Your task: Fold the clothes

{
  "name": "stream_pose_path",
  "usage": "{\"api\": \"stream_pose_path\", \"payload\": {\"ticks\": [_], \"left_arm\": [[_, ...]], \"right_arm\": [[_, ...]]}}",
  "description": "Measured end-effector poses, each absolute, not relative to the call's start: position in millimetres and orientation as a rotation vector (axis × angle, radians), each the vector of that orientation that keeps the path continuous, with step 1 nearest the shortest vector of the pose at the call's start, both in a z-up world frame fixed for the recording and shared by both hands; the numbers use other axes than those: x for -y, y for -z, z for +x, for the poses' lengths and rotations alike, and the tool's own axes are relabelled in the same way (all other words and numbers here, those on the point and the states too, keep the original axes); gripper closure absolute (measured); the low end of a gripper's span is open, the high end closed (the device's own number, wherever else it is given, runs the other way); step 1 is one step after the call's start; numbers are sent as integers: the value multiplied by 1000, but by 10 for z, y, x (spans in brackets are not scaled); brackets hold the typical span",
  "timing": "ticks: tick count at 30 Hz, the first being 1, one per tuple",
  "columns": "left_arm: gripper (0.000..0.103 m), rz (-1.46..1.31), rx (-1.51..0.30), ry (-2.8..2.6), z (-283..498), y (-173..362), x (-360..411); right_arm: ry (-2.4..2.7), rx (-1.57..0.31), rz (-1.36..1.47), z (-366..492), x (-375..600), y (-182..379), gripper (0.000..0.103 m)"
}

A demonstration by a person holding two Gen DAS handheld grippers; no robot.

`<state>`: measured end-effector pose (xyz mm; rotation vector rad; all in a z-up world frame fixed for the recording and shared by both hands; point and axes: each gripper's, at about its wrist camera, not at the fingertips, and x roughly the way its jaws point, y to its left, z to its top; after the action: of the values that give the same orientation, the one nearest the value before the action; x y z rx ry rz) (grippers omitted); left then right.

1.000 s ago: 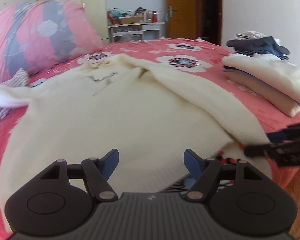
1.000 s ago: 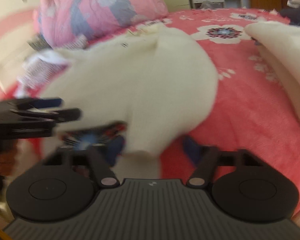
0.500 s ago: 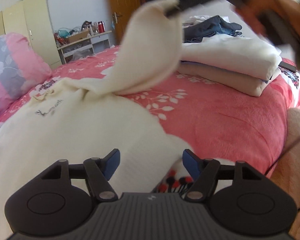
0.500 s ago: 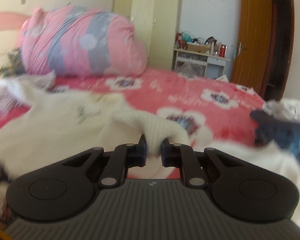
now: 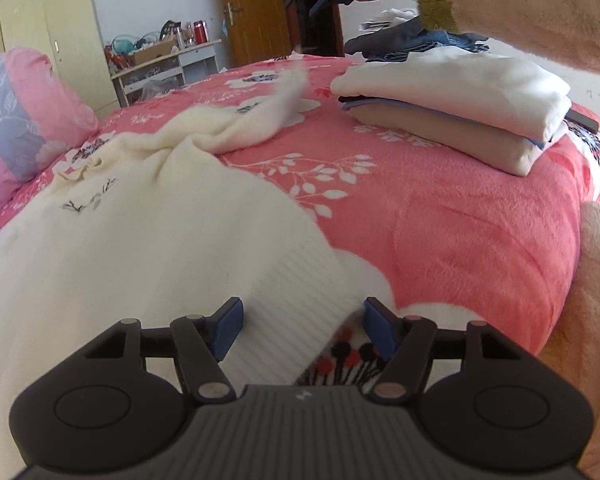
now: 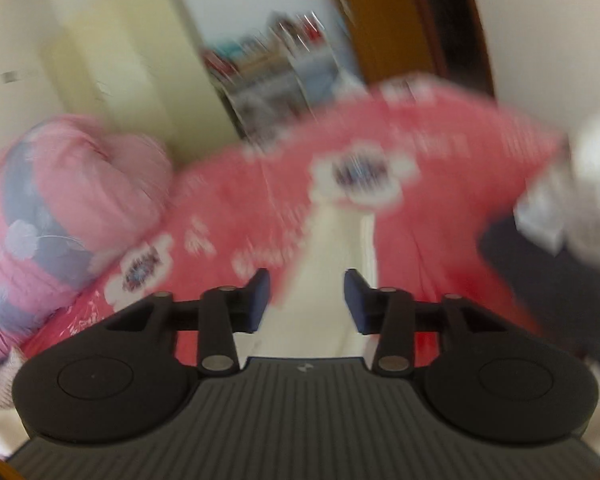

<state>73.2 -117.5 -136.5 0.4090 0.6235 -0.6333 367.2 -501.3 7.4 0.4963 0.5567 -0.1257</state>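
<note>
DONE: folded stack of white and beige garments is lying at 2 o'clock | LEFT: cream knitted sweater is being left unfolded at centre; sleeve is being flung toward 12 | left gripper is being held spread over the ribbed hem; right gripper is being opened, sleeve unpinched between the jaws

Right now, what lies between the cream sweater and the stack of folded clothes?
Only bare pink bedspread separates the cream sweater from the folded stack, in the left wrist view.

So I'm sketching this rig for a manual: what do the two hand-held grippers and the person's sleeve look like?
Each hand-held gripper, left and right, has a matte black ribbed body, two round housings, black linkage arms with silver pivot pins, and blue pads on its fingers. The sleeve is fluffy and cream-pink with an olive-green cuff.
</note>
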Motion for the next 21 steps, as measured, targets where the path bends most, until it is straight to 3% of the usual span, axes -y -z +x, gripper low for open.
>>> {"api": "stream_pose_path", "payload": {"ticks": [7, 12, 15, 16, 17, 21], "left_arm": [[40, 449, -571, 639, 653, 1409, 1184], [44, 518, -518, 658, 583, 1434, 1204], [60, 551, -490, 664, 567, 1443, 1240], [78, 545, -497, 654, 588, 1438, 1239], [86, 537, -504, 644, 611, 1432, 1236], [88, 257, -589, 639, 855, 1226, 936]], "right_arm": [[-170, -514, 535, 2734, 4885, -437, 54], [-513, -656, 527, 1732, 4395, -379, 44], [-592, -790, 608, 1341, 4071, 148, 44], [-595, -818, 654, 1227, 3998, 367, 44], [-597, -845, 699, 1118, 3926, 585, 44], [-540, -868, 965, 950, 3821, 1295, 44]]}}
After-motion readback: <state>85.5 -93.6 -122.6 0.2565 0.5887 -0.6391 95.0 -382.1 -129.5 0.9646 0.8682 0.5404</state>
